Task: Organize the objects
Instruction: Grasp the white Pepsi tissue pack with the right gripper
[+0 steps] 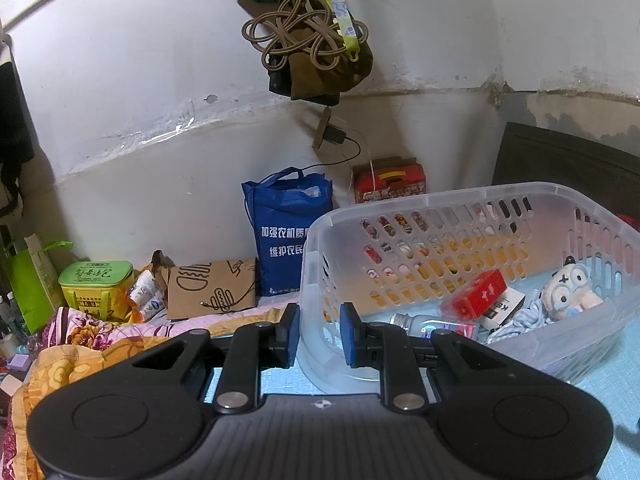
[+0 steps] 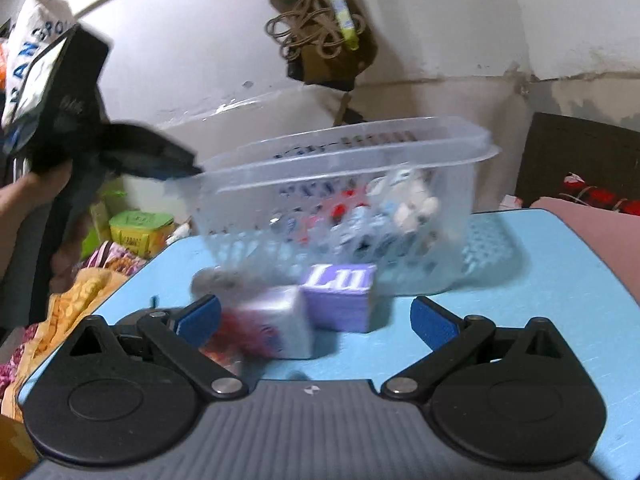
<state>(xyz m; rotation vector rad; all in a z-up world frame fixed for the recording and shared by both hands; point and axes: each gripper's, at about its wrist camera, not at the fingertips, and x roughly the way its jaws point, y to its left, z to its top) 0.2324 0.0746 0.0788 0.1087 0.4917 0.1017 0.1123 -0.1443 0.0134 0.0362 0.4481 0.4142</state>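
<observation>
Blue tabletop (image 2: 560, 280) is carrying a clear basket (image 2: 344, 168). Only my right view is showing two boxes in front of it: a purple box (image 2: 340, 300) and a blurred white-and-red box (image 2: 272, 328), lying between my right gripper's (image 2: 316, 316) wide-apart fingers, untouched. Only my left view is looking inside: a red box (image 1: 476, 294), a bottle (image 1: 412, 322), a plush toy (image 1: 568, 290). My left gripper (image 1: 320, 332) is clamping the basket's near wall.

A blue tote bag (image 1: 286, 236) is stood against the white wall (image 1: 140, 80), flanked by a printed cardboard box (image 1: 212, 290) and a green tin (image 1: 96, 286) (lettering unreadable).
</observation>
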